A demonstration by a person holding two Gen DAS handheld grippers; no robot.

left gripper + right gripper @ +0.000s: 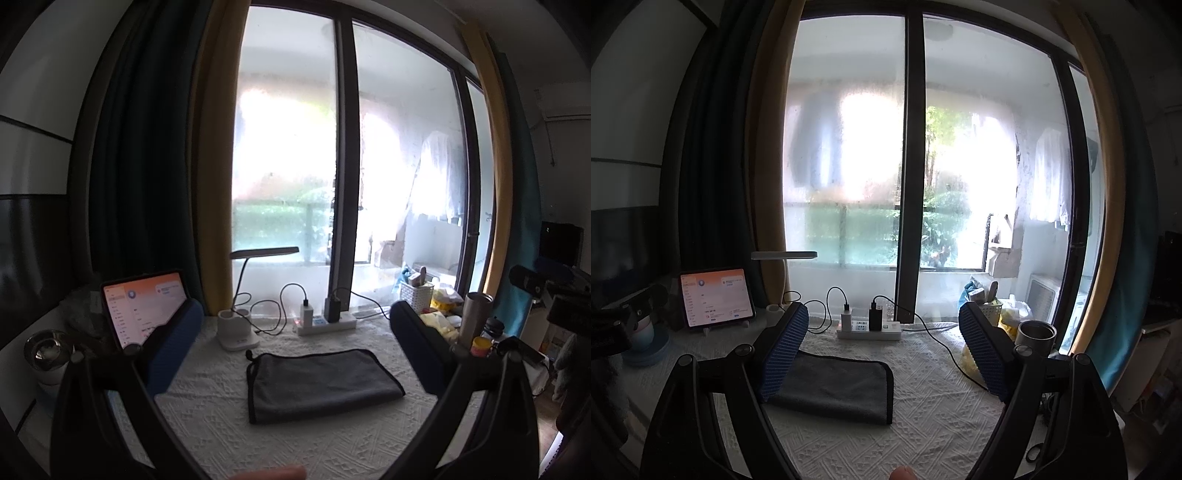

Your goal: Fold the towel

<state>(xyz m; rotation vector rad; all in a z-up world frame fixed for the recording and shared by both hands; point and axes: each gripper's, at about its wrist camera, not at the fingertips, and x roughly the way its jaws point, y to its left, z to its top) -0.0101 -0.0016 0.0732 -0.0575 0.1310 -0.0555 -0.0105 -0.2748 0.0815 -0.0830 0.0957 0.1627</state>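
Both tools were raised above the desk point(207, 424) and gripped nothing. The left tool point(295, 343) had its blue pads far apart, and the right tool point(882, 350) stood spread in the same way.

I judged that the main danger came from the things at the back of the desk. The power strip point(327, 324) with its chargers and looping cables lay just beyond the towel's far edge, at 12 o'clock from it. If a tool went in too deep for that edge, a finger could catch a cable and pull the strip or the desk lamp point(238, 334). In the right wrist view one cable ran down the desk at 3 o'clock from the towel, so it could be caught as well. The steel tumbler point(1036, 334) stood near the right tool's outer finger, and a wide swing could tip it. The tablet point(142, 306) leaned close to the left tool's outer finger. Another risk was in the towel itself: the stacked layers could slip on each other if only the top one was pinched, and the fold would open.

The towel point(321, 384) was dark grey with a black sewn border, and it lay flat in the middle of the white textured desk cover. It already looked folded, with layers at its left edge and a rounded fold at the right. A small loop stuck out at its far left corner. In the right wrist view the towel point(846, 387) lay at 9 o'clock from centre, partly behind the left finger.
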